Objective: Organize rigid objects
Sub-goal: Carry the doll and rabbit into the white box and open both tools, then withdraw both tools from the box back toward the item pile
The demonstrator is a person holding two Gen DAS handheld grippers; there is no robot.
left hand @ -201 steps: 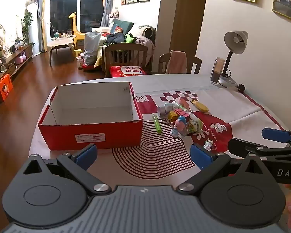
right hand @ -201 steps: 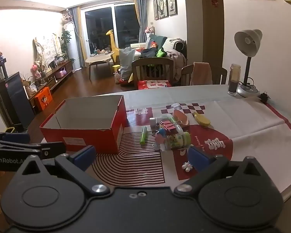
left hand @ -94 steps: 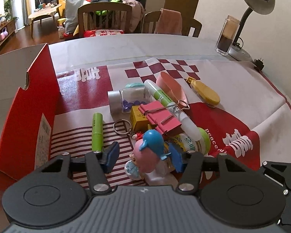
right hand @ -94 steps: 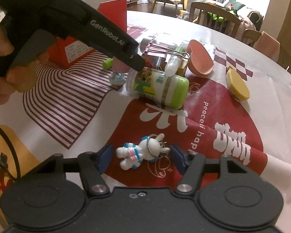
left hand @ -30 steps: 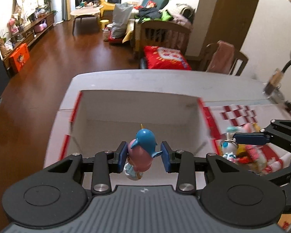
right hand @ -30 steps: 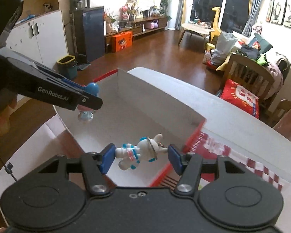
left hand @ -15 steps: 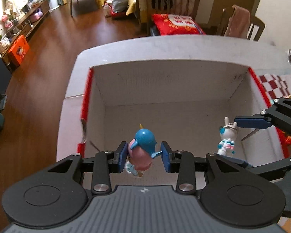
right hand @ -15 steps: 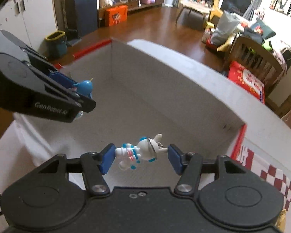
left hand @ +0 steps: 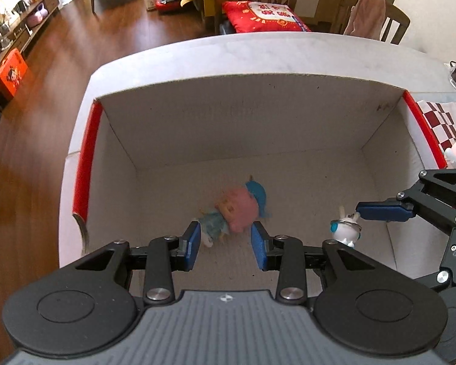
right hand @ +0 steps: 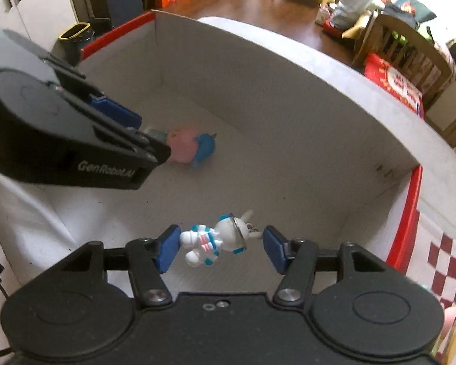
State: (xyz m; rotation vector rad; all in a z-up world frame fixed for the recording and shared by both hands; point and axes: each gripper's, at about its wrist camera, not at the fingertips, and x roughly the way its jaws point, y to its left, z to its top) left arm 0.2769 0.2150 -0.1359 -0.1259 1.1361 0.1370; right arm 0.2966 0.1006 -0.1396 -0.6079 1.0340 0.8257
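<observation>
Lying loose in the box point(left hand: 258, 127) — doll point(left hand: 237, 210) beyond parted left fingers point(left hand: 194, 245); right fingers point(right hand: 168, 248) bracket the astronaut rabbit point(right hand: 215, 238), grip unclear.

"GenRobot.AI" on the left tongs point(right hand: 155, 143)

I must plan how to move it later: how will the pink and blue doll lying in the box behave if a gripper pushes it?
The pink and blue doll lies on its side on the box floor. Its big round head suggests that it may roll or pivot rather than slide straight. It looks small, so probably light. It seems rigid, not floppy, though the frames cannot confirm that.
</observation>
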